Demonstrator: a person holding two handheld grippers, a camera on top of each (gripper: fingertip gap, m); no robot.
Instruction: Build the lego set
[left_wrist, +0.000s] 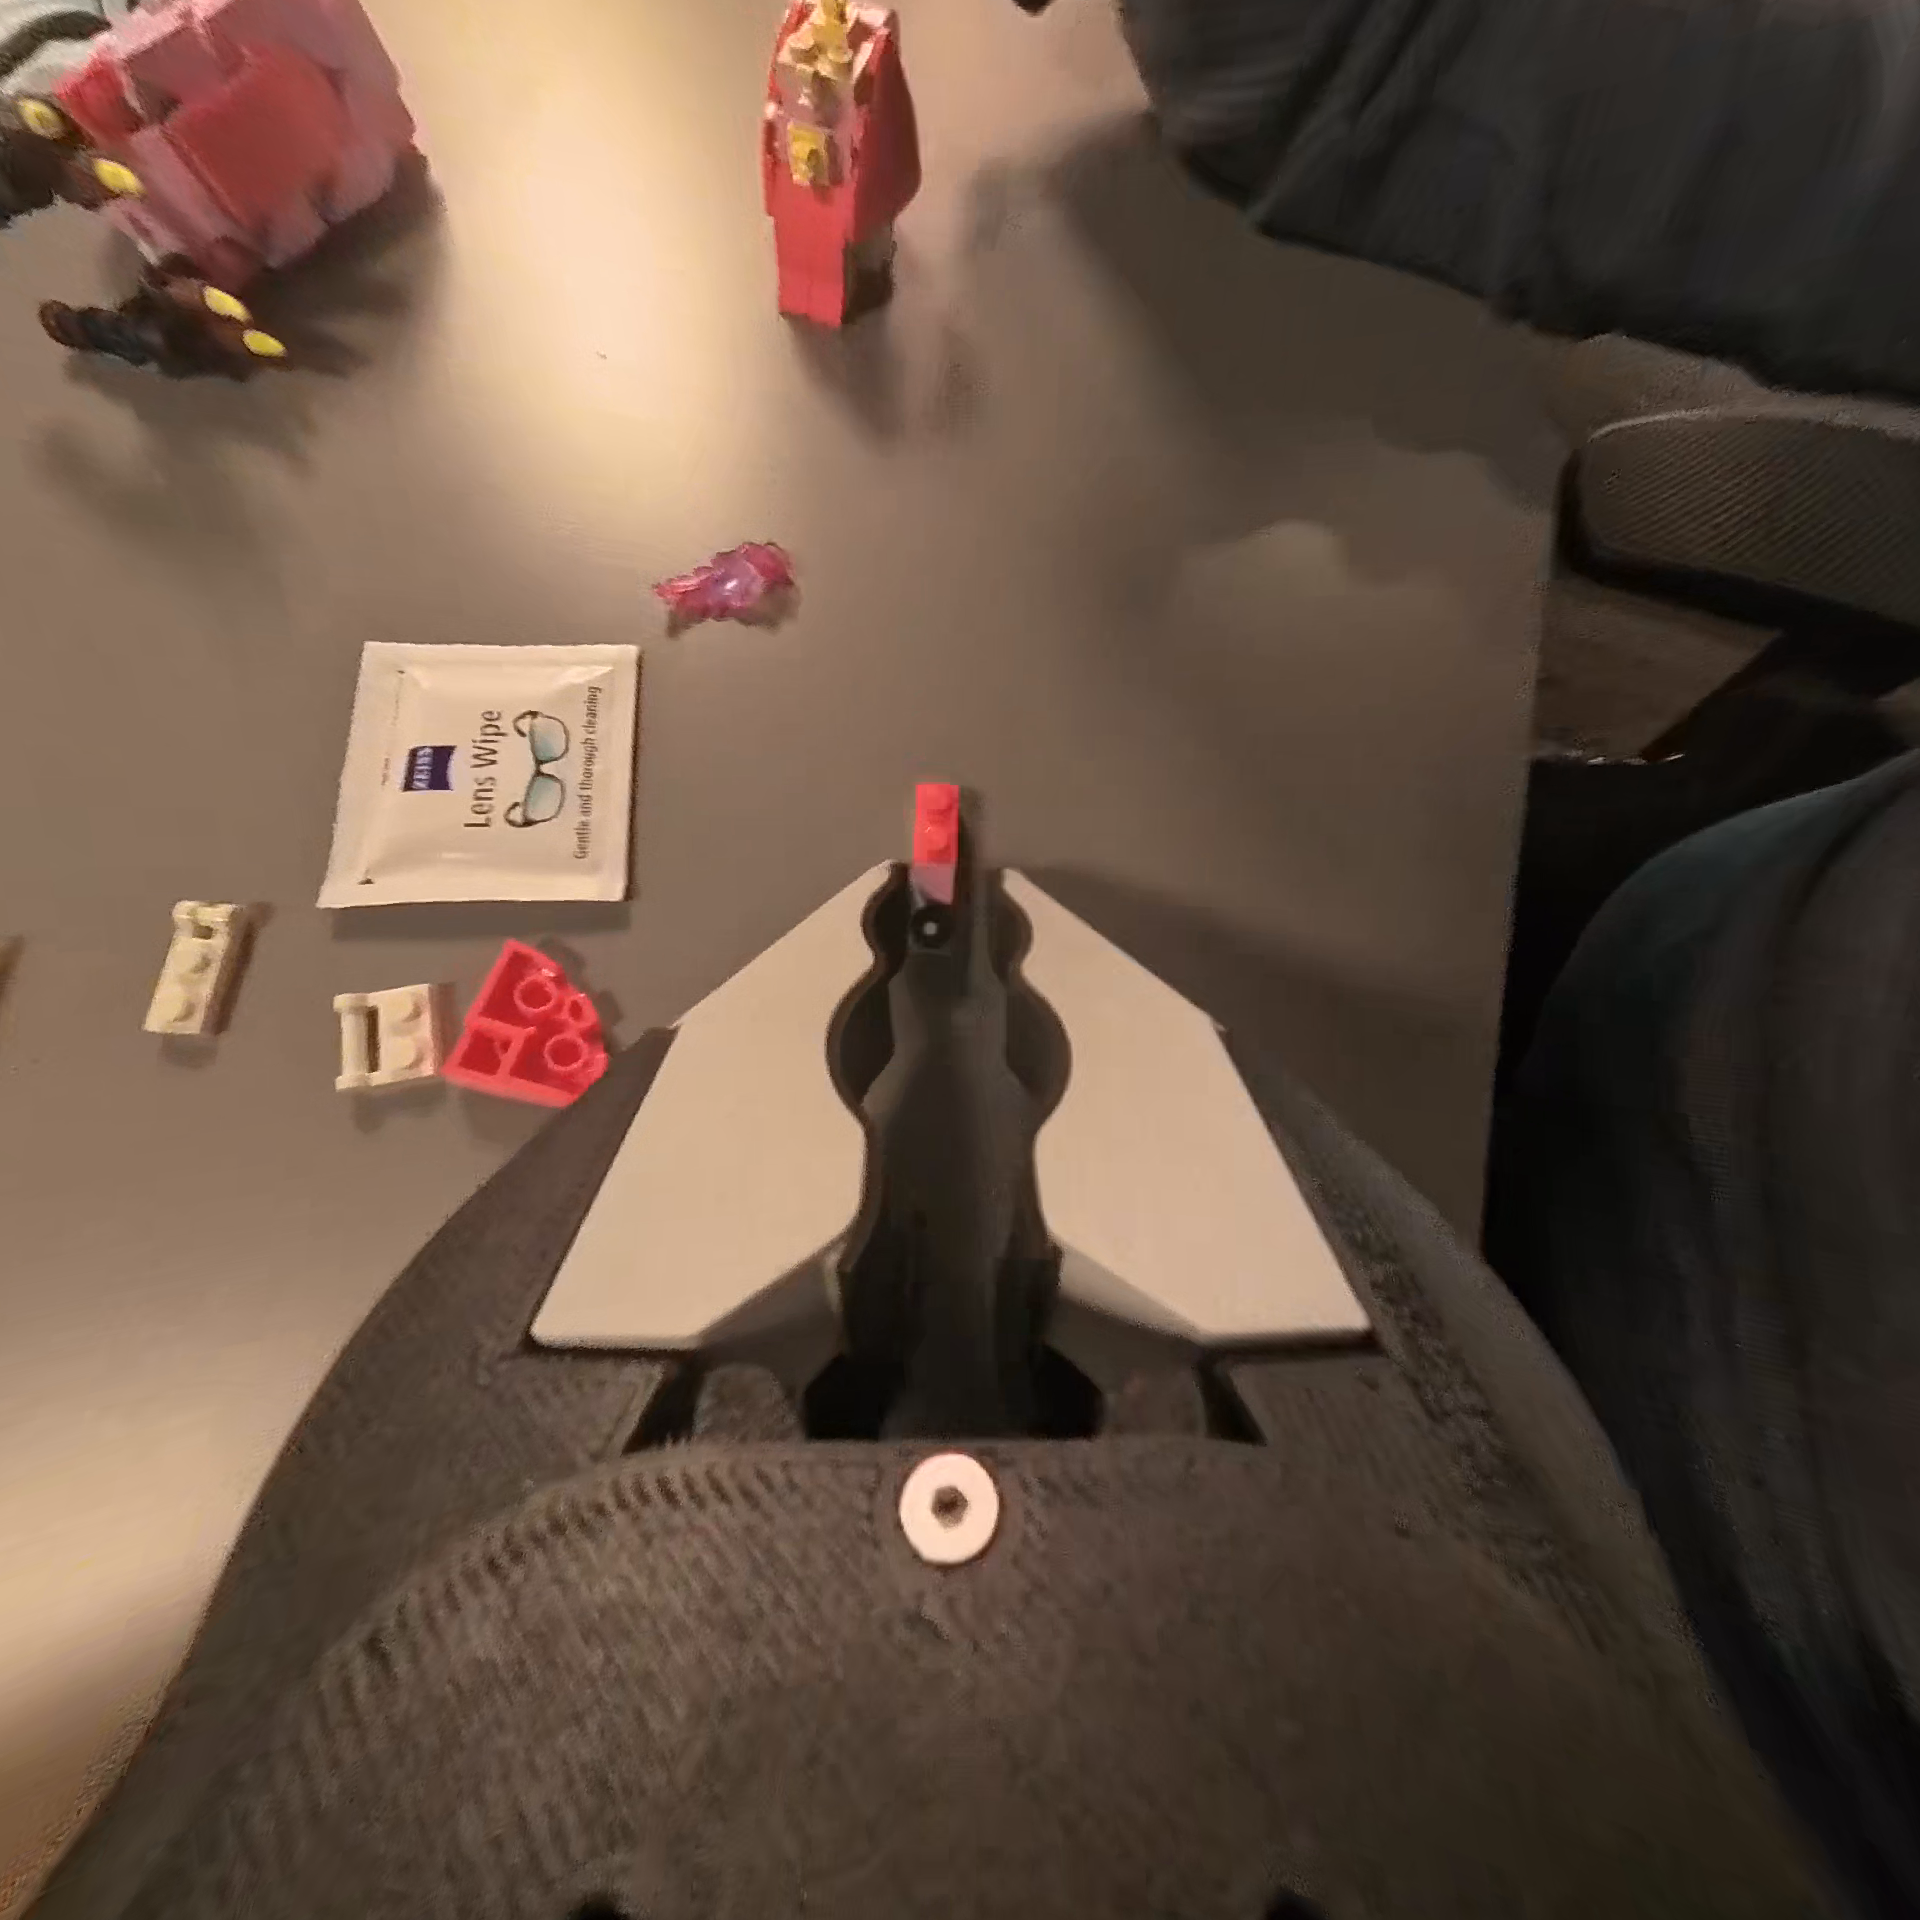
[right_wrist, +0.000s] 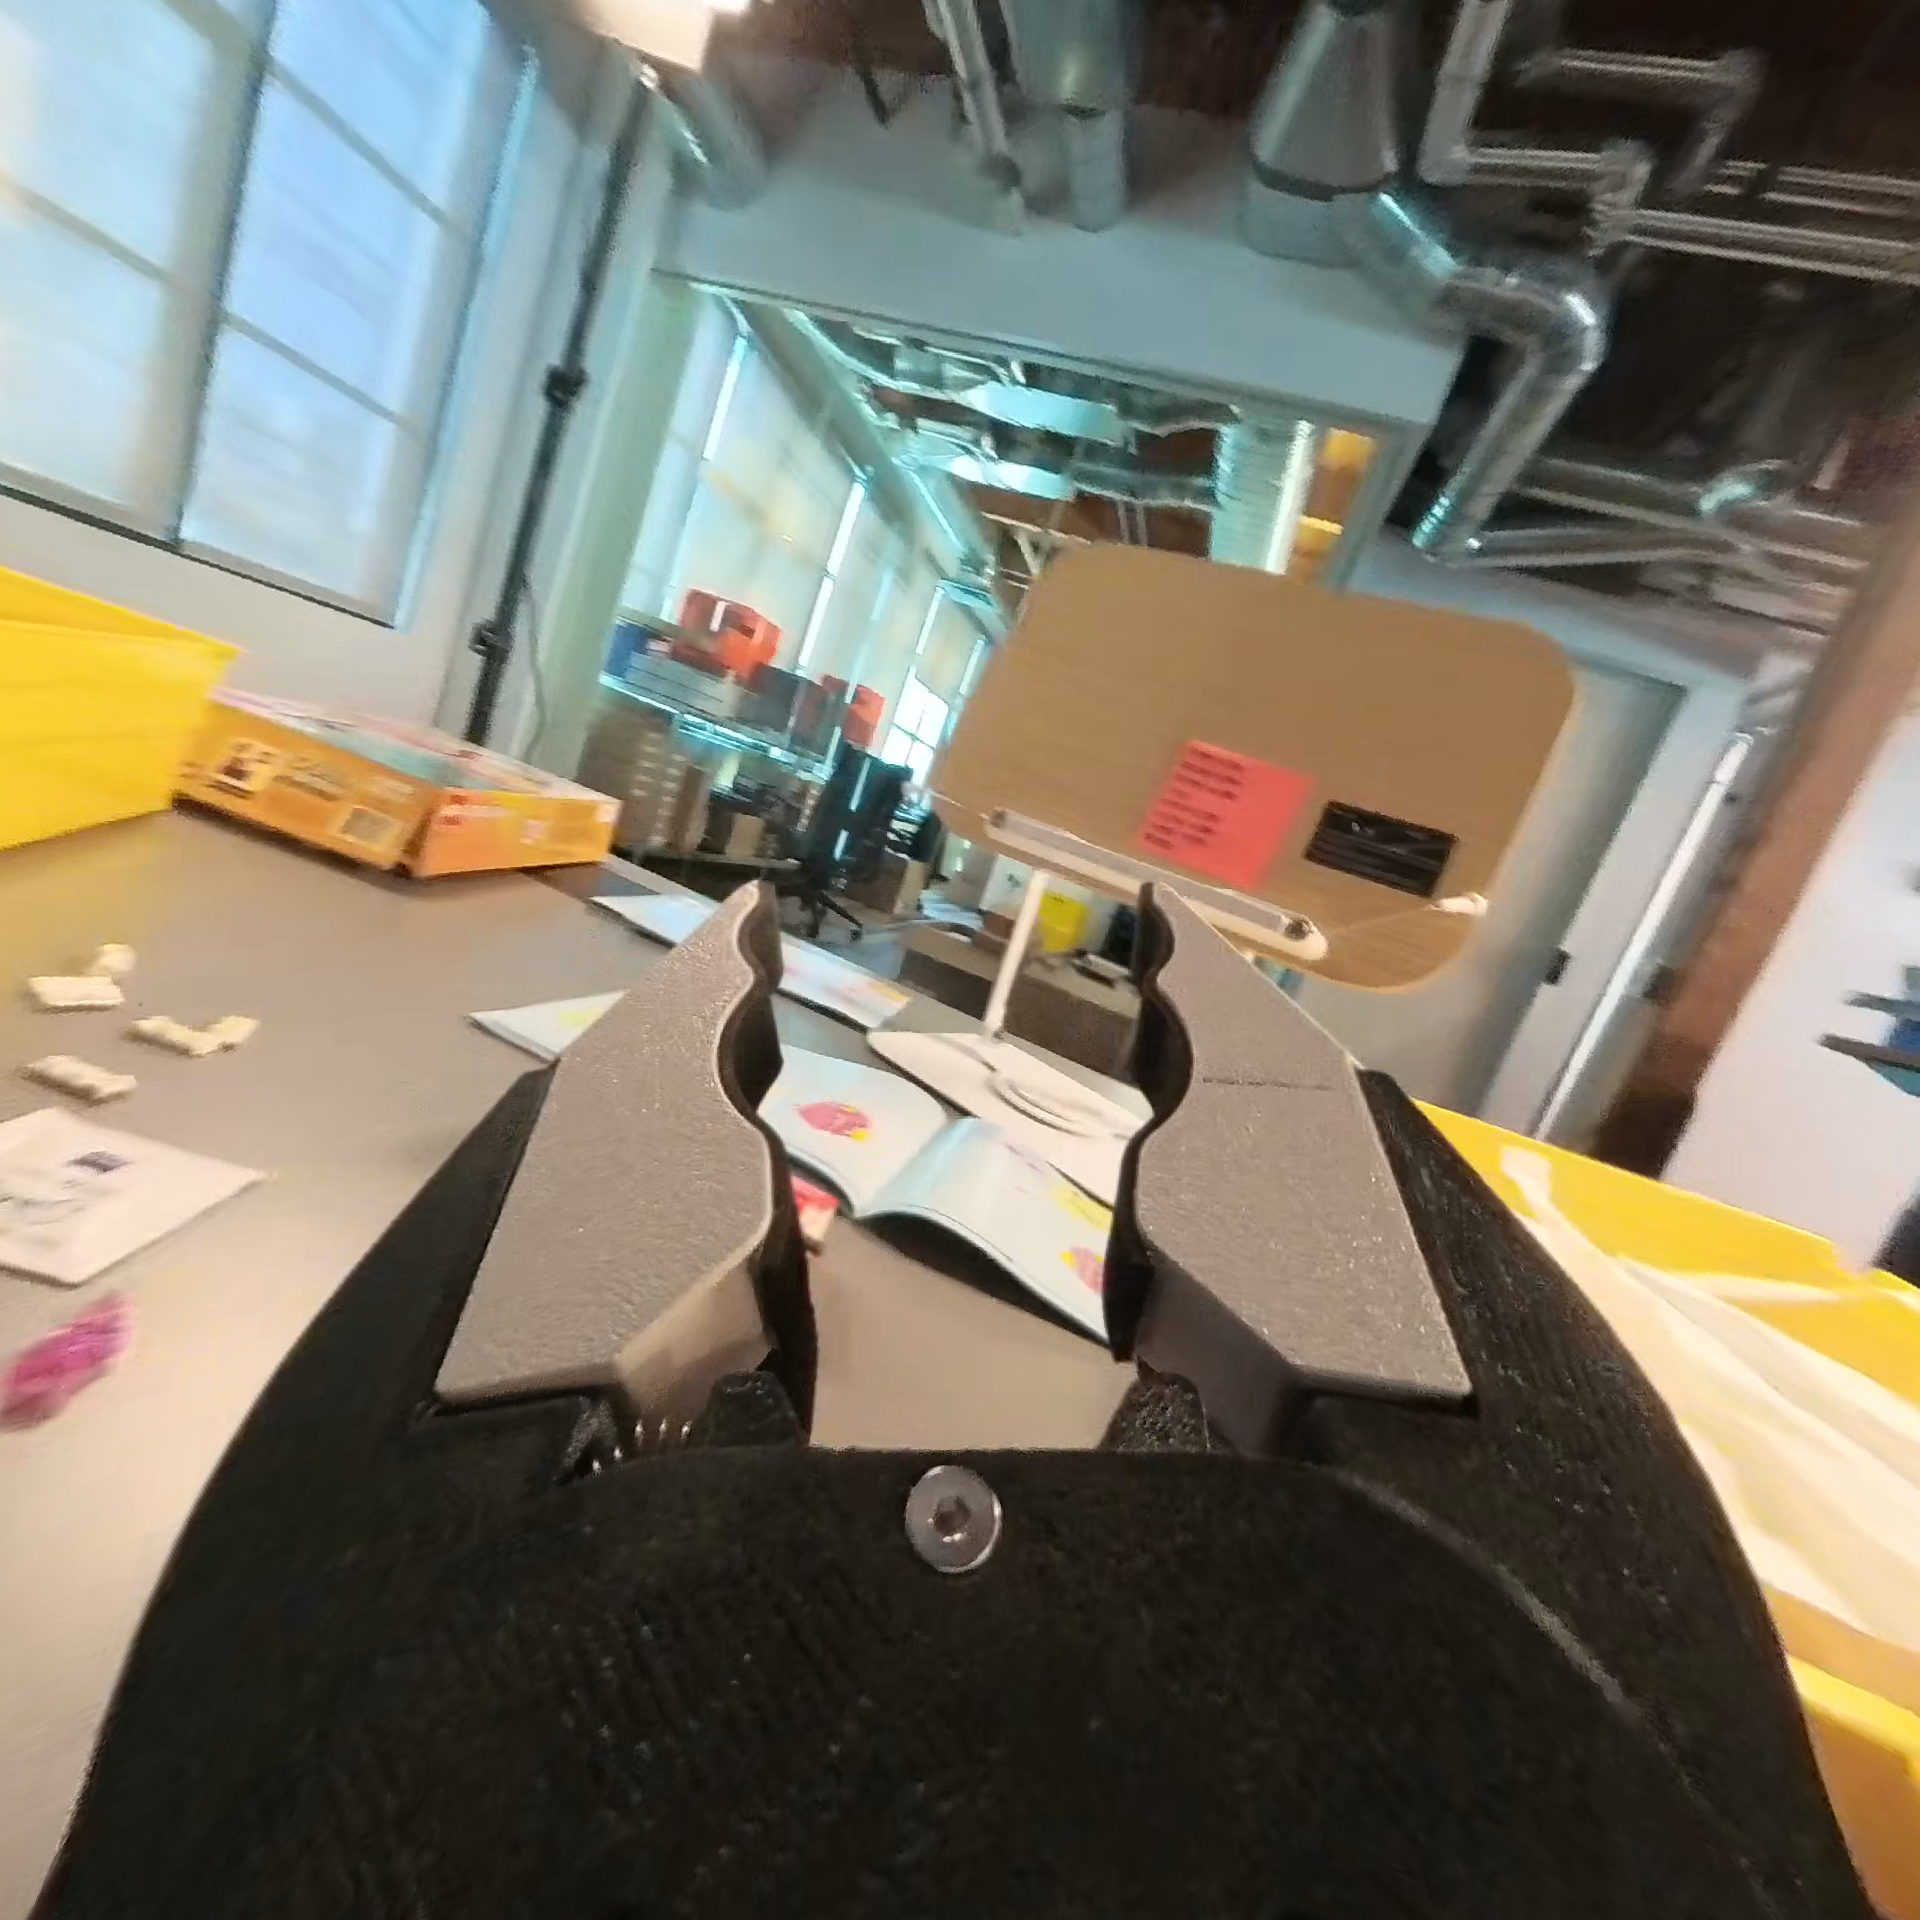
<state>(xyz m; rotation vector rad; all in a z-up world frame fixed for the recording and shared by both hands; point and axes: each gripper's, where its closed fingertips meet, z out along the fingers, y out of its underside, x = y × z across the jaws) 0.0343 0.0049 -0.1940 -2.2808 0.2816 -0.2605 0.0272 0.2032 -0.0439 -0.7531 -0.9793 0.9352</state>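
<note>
The left gripper (left_wrist: 940, 873) is pinched nearly closed on a small red brick (left_wrist: 937, 823), which sticks out past its tips in the middle of the frame. The right gripper (right_wrist: 956, 904) is wide open and holds nothing (it points up, over an open booklet (right_wrist: 935, 1153)). At lower left lie a red corner piece (left_wrist: 525, 1029), white pieces (left_wrist: 390, 1034) and a wipe packet (left_wrist: 483, 774) on the grey table (left_wrist: 1143, 675).

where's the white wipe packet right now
In the left wrist view the white wipe packet lies flat on the grey table, left of the left tool, just above the red angled brick.
</note>
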